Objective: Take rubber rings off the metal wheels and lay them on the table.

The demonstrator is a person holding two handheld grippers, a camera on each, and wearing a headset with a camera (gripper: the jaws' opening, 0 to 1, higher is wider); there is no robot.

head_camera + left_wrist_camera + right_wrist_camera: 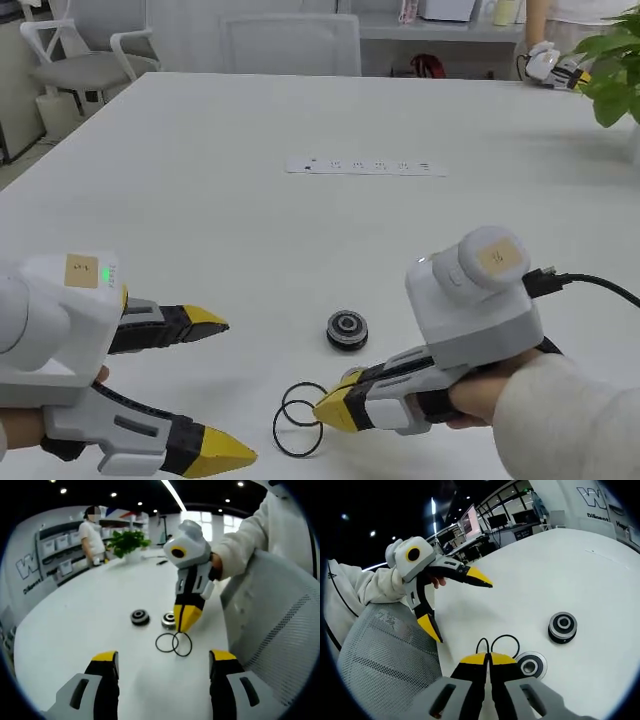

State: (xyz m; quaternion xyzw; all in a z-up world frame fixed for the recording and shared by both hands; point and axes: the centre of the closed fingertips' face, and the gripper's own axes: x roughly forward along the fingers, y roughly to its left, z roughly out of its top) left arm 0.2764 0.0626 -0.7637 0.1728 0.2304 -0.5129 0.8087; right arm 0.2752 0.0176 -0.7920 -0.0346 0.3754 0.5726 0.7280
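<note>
Yellow-tipped and spread wide, the left gripper (241,390) has empty jaws, hovering near-left over the white bench (250,200), probably ready to steady a wheel. Just right of it, the right gripper (325,407) has closed jaws, apparently pinching one of two overlapping thin black rubber rings (300,424) low against the bench to lay it down. Beyond them sits a small round metal wheel (347,329), with a second wheel (140,616) beside it. Farther off lies a flat white power strip (365,166).
</note>
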